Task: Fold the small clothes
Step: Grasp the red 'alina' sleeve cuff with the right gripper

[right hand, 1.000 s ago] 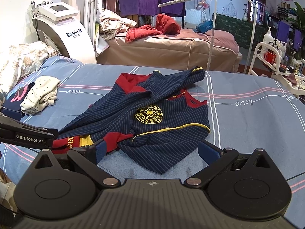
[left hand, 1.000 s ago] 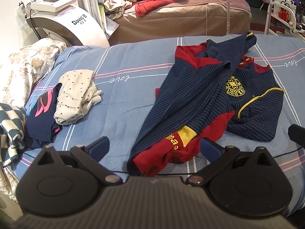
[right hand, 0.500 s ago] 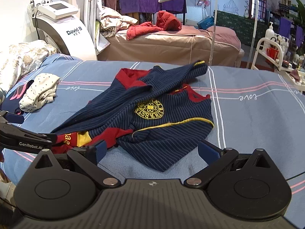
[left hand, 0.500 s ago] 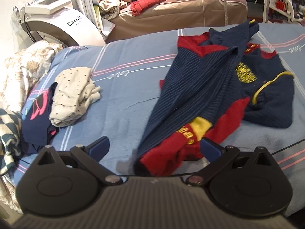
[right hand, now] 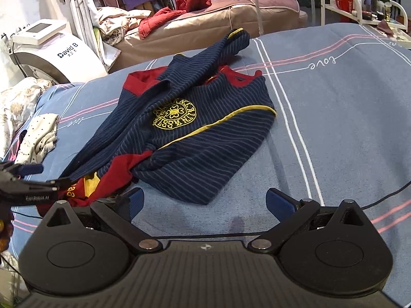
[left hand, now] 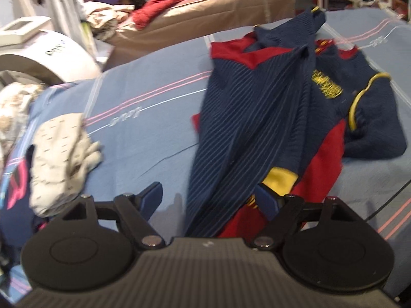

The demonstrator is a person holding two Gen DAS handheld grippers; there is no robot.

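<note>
A crumpled navy pinstriped garment (right hand: 195, 133) with red panels, yellow trim and a yellow crest lies on the blue bedsheet (right hand: 334, 118). It also shows in the left wrist view (left hand: 259, 128). My left gripper (left hand: 209, 200) is open, its jaws straddling the garment's near navy and red end; the right blue pad (left hand: 267, 201) is against the cloth. The left gripper also shows in the right wrist view (right hand: 33, 179) at the garment's red hem. My right gripper (right hand: 205, 202) is open and empty, low over the sheet just in front of the garment's near edge.
A folded white dotted garment (left hand: 61, 151) lies on dark clothes (left hand: 15, 190) at the left of the bed. A white machine (right hand: 51, 51) stands behind. A brown massage bed (right hand: 218, 25) with red clothes stands beyond. A white trolley (right hand: 359, 5) is far right.
My left gripper has moved forward and down onto the garment's near end and its jaws have narrowed. My right gripper has moved closer to the garment's near edge and tilted.
</note>
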